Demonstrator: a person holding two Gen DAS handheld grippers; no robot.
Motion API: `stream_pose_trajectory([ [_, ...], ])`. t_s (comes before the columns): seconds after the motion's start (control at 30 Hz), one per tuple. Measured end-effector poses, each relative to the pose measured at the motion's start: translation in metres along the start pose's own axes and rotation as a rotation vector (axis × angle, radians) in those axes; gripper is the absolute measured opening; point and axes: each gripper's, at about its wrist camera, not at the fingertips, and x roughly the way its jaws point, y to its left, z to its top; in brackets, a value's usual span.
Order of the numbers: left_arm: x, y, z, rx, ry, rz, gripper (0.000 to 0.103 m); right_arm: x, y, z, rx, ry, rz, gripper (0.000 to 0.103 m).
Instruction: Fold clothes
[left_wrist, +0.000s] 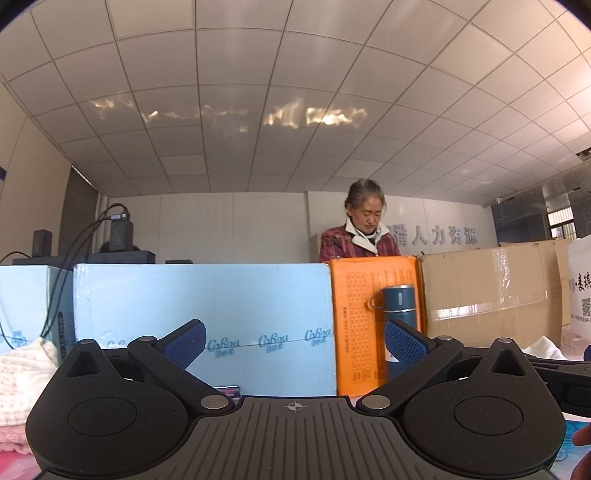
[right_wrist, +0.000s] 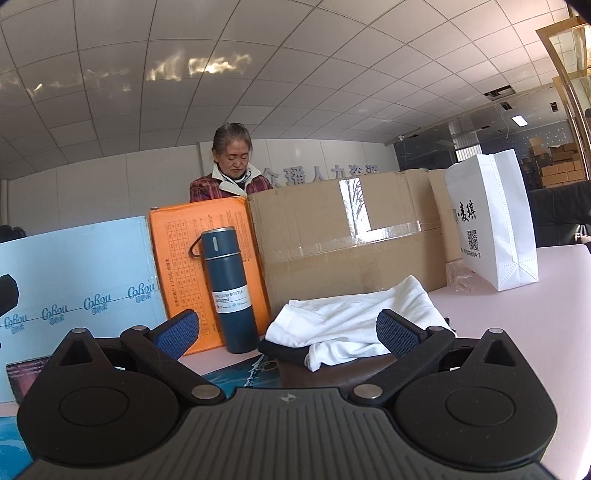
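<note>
In the right wrist view a white garment (right_wrist: 354, 317) lies crumpled on top of dark folded clothes (right_wrist: 284, 350) on the pink table, just ahead of my right gripper (right_wrist: 288, 330), which is open and empty. In the left wrist view my left gripper (left_wrist: 293, 341) is open and empty, pointing at the boxes. A cream knitted garment (left_wrist: 22, 376) lies at its lower left, over a pink one (left_wrist: 14, 439). A bit of white cloth (left_wrist: 543, 349) shows at the right.
A light blue box (left_wrist: 203, 306), an orange box (right_wrist: 184, 254), a blue vacuum bottle (right_wrist: 232, 291), a taped cardboard box (right_wrist: 351, 236) and a white bag (right_wrist: 495, 221) line the table's far side. A woman (right_wrist: 232, 166) stands behind them.
</note>
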Motion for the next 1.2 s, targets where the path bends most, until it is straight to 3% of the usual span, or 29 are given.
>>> stream_pose_trajectory([
  [0.23,-0.021,0.060,0.012,-0.026,0.003,0.242,0.103,-0.008,0.047,-0.001,-0.036,-0.003,0.181,0.103],
  [0.37,-0.027,0.082,0.007,-0.027,0.010,0.307,0.103,-0.011,0.078,-0.003,-0.061,-0.004,0.284,0.103],
  [0.43,-0.028,0.085,-0.003,-0.018,0.031,0.314,0.103,-0.010,0.091,-0.006,-0.070,-0.003,0.324,0.103],
  [0.73,-0.022,0.093,-0.044,-0.034,0.080,0.294,0.103,0.007,0.099,-0.035,-0.111,0.039,0.357,0.103],
  [1.2,-0.029,0.094,-0.047,-0.092,0.104,0.209,0.103,0.004,0.101,-0.042,-0.165,0.035,0.362,0.103],
])
